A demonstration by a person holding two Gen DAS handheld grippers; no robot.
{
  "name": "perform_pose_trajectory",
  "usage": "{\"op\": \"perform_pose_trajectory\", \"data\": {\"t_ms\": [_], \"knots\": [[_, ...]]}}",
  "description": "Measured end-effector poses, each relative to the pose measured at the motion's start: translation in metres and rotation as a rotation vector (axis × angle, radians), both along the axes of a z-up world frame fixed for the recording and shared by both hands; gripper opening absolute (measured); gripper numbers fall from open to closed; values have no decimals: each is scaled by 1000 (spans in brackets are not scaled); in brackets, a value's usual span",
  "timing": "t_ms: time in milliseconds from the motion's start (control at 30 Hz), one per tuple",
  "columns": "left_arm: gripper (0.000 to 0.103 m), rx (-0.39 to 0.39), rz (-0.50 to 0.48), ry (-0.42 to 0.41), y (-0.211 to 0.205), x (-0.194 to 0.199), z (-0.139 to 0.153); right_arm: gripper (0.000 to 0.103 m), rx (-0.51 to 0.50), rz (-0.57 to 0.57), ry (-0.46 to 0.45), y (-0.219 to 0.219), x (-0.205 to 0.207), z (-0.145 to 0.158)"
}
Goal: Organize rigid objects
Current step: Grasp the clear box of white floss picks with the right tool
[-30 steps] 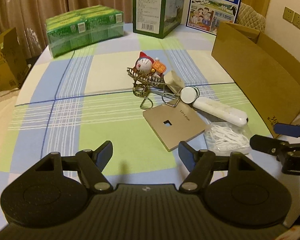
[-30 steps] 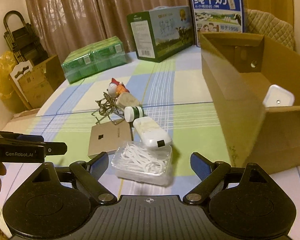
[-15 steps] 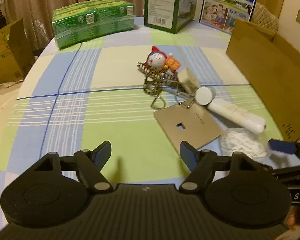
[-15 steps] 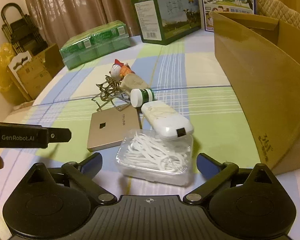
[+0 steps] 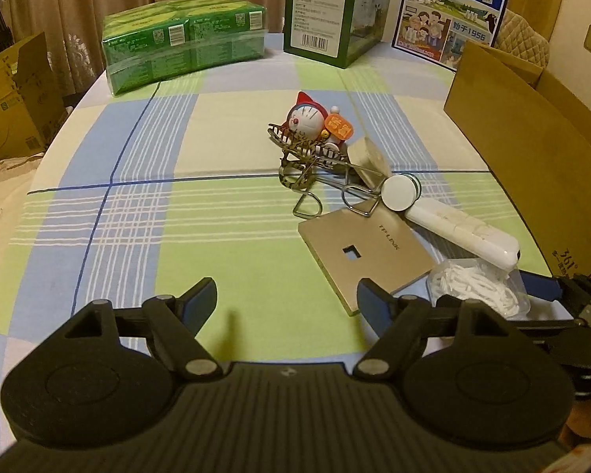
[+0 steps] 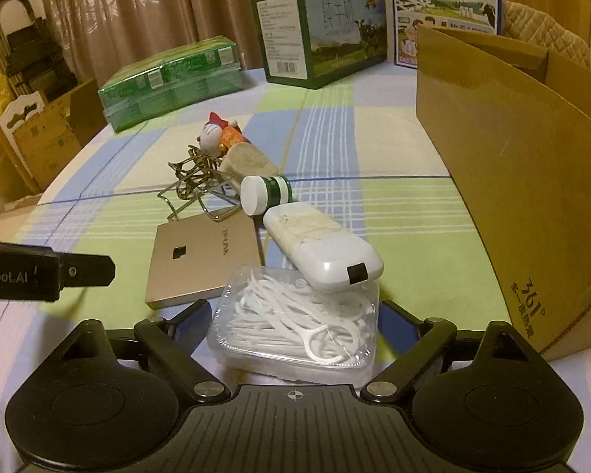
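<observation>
The right gripper (image 6: 293, 325) has its jaws wide and closing, one on each side of the clear box of floss picks (image 6: 295, 329), which sits between them on the checked tablecloth (image 6: 394, 213); the pads do not visibly press its walls, so it is not yet clamped. Just beyond that box, resting on its far edge, lies the white case (image 6: 323, 252), and past it the small white-capped bottle (image 6: 264, 194), the wire rack (image 6: 195, 181) and the toy figure (image 6: 216, 134). Ahead and to the left of the jaws lies the flat gold panel (image 6: 201, 260); to their right stands the open cardboard box (image 6: 512, 181). The left gripper (image 5: 287, 301) hangs over bare cloth with its jaws apart and opening, nothing between them; the gold panel (image 5: 368, 250) lies just ahead of its right finger, and the floss box (image 5: 478, 283) further right, where a fingertip of the right gripper (image 5: 539, 287) reaches in
</observation>
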State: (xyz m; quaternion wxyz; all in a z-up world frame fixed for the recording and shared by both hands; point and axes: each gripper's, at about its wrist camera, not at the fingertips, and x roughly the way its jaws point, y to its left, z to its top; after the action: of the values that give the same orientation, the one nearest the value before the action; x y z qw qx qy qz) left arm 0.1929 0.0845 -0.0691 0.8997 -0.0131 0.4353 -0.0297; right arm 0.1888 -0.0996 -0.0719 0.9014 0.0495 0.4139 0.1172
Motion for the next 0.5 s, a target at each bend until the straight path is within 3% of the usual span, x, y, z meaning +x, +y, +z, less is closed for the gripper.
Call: {"op": "perform_pose_trajectory", "data": {"t_ms": [233,500], "knots": [[75,-9,3,-1,0,0,0,87,-50,23,-10,1,-4,2],[75,-21,0,-3,0,1,1,86,-61,-75,6,-23,-6,5]]}}
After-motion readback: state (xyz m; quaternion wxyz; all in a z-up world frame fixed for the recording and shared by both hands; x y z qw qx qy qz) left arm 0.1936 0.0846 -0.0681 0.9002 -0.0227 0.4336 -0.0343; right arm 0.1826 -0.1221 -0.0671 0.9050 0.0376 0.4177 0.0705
